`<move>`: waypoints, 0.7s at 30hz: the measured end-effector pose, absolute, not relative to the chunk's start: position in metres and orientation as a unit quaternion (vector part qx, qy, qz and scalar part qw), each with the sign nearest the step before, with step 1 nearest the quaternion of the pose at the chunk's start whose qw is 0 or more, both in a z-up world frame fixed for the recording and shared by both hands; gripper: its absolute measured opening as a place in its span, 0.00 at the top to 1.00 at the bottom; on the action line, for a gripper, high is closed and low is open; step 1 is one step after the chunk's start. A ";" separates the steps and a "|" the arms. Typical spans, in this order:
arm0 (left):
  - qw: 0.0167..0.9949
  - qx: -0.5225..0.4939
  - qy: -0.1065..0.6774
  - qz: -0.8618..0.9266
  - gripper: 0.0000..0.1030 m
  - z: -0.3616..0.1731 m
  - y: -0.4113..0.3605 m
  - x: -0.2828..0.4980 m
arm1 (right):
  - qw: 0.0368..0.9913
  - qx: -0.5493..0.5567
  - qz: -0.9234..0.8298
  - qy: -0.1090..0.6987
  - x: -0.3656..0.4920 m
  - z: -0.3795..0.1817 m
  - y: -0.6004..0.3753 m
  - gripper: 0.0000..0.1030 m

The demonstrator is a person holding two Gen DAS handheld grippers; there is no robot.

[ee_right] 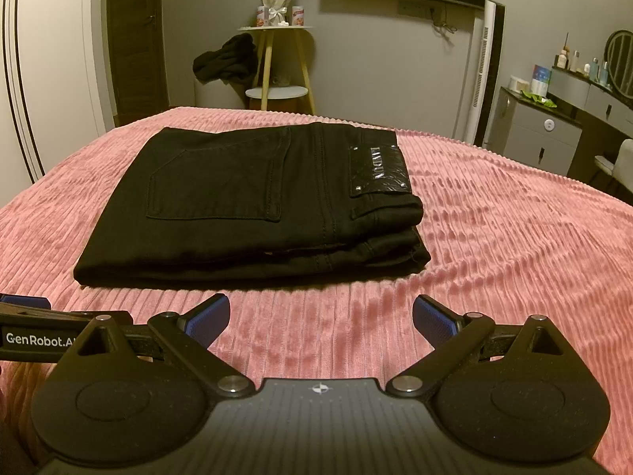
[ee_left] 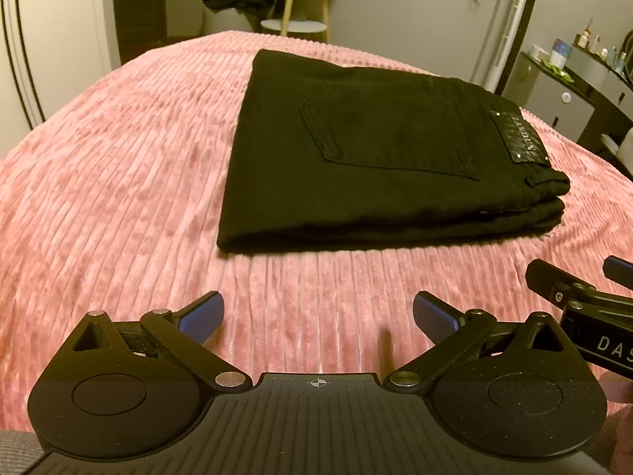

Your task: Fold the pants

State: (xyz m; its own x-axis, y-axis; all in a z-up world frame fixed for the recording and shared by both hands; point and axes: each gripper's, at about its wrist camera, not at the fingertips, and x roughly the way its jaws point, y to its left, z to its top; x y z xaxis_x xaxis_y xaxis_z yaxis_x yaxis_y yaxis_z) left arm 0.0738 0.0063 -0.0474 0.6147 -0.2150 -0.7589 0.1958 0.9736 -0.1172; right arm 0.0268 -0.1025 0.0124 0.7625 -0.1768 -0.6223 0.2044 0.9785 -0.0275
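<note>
Now folded pants (ee_left: 356, 150) ahead of L gripper (ee_left: 318, 316)

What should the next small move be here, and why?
Probably just draw both grippers back. The black pants already lie as a compact folded stack on the pink bedspread, and the left gripper and right gripper have open, empty jaws short of it.

The pants (ee_right: 245, 198) ahead of me are matt black denim with a glossy embossed patch (ee_right: 378, 168) studded at its corners, lying on a pink bedspread (ee_right: 494, 257) of plush, ribbed cloth. My left gripper (ee_left: 318, 318) and right gripper (ee_right: 320, 318) are matt, faintly speckled black plastic with shiny metal pins and textured blue pads (ee_right: 209, 318). The stool (ee_right: 283, 63) has pale wooden legs.
</note>
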 end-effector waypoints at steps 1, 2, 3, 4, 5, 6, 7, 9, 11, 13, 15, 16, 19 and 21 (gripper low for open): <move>0.898 -0.012 0.424 -0.115 0.00 -0.047 0.007 0.074 | 0.939 0.021 -0.101 0.329 0.027 0.012 -0.103 0.04; 0.898 -0.012 0.424 -0.115 0.00 -0.047 0.007 0.074 | 0.939 0.021 -0.101 0.329 0.027 0.012 -0.103 0.04; 0.898 -0.011 0.424 -0.115 0.00 -0.048 0.007 0.074 | 0.939 0.020 -0.101 0.329 0.027 0.012 -0.103 0.04; 0.898 -0.011 0.424 -0.115 0.00 -0.048 0.007 0.074 | 0.939 0.020 -0.101 0.329 0.026 0.012 -0.103 0.04; 0.898 -0.011 0.424 -0.115 0.00 -0.048 0.007 0.074 | 0.939 0.020 -0.101 0.329 0.026 0.012 -0.103 0.04; 0.898 -0.011 0.424 -0.115 0.00 -0.048 0.007 0.074 | 0.939 0.020 -0.100 0.329 0.027 0.012 -0.103 0.04; 0.898 -0.011 0.424 -0.115 0.00 -0.047 0.007 0.074 | 0.939 0.020 -0.101 0.329 0.027 0.012 -0.103 0.04; 0.898 -0.012 0.424 -0.116 0.00 -0.048 0.007 0.074 | 0.939 0.020 -0.101 0.329 0.027 0.012 -0.103 0.04; 0.898 -0.014 0.424 -0.117 0.00 -0.048 0.007 0.074 | 0.939 0.021 -0.101 0.329 0.026 0.012 -0.103 0.04; 0.898 -0.016 0.423 -0.119 0.00 -0.048 0.008 0.074 | 0.939 0.020 -0.101 0.329 0.027 0.012 -0.103 0.04; 0.898 -0.020 0.422 -0.121 0.00 -0.048 0.009 0.074 | 0.939 0.020 -0.101 0.329 0.027 0.012 -0.103 0.04; 0.899 -0.022 0.420 -0.121 0.00 -0.048 0.010 0.074 | 0.939 0.020 -0.101 0.329 0.026 0.012 -0.103 0.04; 0.899 -0.025 0.422 -0.119 0.00 -0.048 0.012 0.075 | 0.939 0.021 -0.101 0.329 0.026 0.012 -0.103 0.04; 0.898 -0.027 0.422 -0.120 0.00 -0.048 0.012 0.075 | 0.939 0.021 -0.102 0.329 0.026 0.012 -0.103 0.04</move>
